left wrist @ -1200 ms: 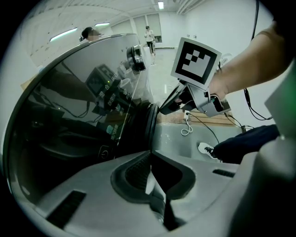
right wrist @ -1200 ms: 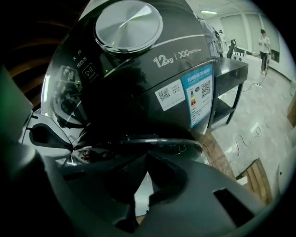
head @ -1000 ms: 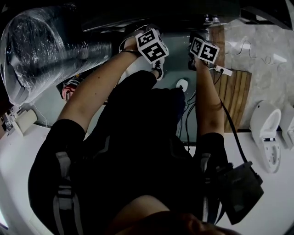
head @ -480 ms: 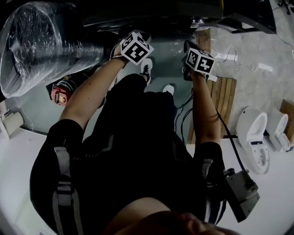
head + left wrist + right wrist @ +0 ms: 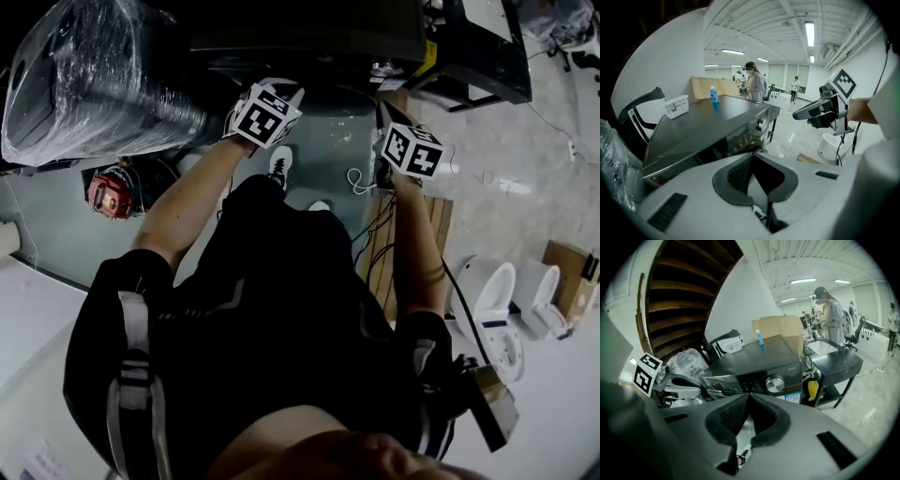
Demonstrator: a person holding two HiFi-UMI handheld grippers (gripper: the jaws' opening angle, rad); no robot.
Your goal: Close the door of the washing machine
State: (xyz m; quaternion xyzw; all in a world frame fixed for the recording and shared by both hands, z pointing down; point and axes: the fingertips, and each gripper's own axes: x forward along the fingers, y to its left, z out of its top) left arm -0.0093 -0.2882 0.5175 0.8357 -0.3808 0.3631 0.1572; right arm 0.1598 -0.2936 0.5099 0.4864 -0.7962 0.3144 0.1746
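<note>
The washing machine (image 5: pixel 309 37) stands right in front of you, at the top of the head view. Its door shows in no view, so you cannot tell from here how far it stands open. That is the main risk: reach down blind and you may hit the control panel or the silver dial (image 5: pixel 775 384) instead of the door.

Your left gripper (image 5: pixel 753 161) and right gripper (image 5: pixel 749 399) both have their fingers pressed together with nothing between them. You would probably be pushing with closed tips, and those could slide off a smooth dark front, so the door bounces back unlatched.

The plastic-wrapped bundle (image 5: pixel 84 75) sits close beside the machine on your left, and a wide swing of that arm could snag it. The wooden pallet (image 5: pixel 403 253) and the loose cables (image 5: pixel 373 234) lie near your feet, so you could trip on them if you step in.

A hard slam could also shake the white tub (image 5: pixel 676 105) and the blue bottle (image 5: pixel 713 93) on the machine's lid.

The sticker (image 5: pixel 792 397) below the dial carries print too small to read, as does the tub's label. No brand name can be made out.
</note>
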